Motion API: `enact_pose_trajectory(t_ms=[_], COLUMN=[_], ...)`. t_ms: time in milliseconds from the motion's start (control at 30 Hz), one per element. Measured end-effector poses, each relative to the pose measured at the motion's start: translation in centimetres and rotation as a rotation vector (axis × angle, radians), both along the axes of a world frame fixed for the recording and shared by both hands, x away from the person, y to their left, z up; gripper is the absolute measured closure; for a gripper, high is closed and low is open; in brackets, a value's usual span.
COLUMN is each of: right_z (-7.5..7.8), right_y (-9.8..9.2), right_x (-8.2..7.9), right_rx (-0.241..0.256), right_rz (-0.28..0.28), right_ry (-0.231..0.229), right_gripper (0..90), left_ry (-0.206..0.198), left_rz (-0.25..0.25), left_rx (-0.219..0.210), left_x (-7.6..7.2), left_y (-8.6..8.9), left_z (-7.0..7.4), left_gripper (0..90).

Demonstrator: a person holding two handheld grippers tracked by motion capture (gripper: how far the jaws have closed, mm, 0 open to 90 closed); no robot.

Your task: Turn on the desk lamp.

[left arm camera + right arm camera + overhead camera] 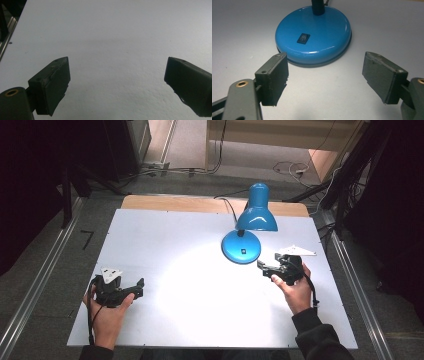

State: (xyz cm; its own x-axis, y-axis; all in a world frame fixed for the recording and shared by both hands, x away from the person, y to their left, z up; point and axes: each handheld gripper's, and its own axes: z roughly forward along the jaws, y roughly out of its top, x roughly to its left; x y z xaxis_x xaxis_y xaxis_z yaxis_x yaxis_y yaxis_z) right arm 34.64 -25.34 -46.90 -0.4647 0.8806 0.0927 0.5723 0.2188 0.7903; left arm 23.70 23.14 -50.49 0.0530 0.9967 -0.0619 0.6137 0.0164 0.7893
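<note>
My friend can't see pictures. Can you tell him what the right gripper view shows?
The round blue lamp base, with a small black switch on top, sits on the white table. The right gripper is open just in front of it, not touching.

— What's the room like from where you stand?

— Dim at the edges. A white tabletop [165, 245] lies in the middle, with a strip of bare wood [175, 202] along its far side. A bright pool of light falls across its centre.

— And around it?

— Grey floor [45, 255] on every side. Metal rails [35, 285] run along the left and right of the table. Dark stands and black drapes [30, 180] close off both sides.

— Anything farther back?

— Pale wooden furniture [285, 135] at the far end, a light grey carpet strip [187, 142] beside it, and loose cables [292, 168] trailing over the floor.
</note>
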Motion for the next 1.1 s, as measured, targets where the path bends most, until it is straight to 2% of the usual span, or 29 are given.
enact_pose_trajectory(t_ms=[1100], right_z=[0.2], right_y=[-3.7], right_x=[-2.3], right_rx=[0.002], right_rz=[-0.036], right_ry=[0.002], right_gripper=[18.6], left_ry=[0.000], left_rz=[-0.003], left_rx=[0.003], left_x=[-0.1], left_y=[0.0], left_z=[0.0], left_gripper=[7.3])
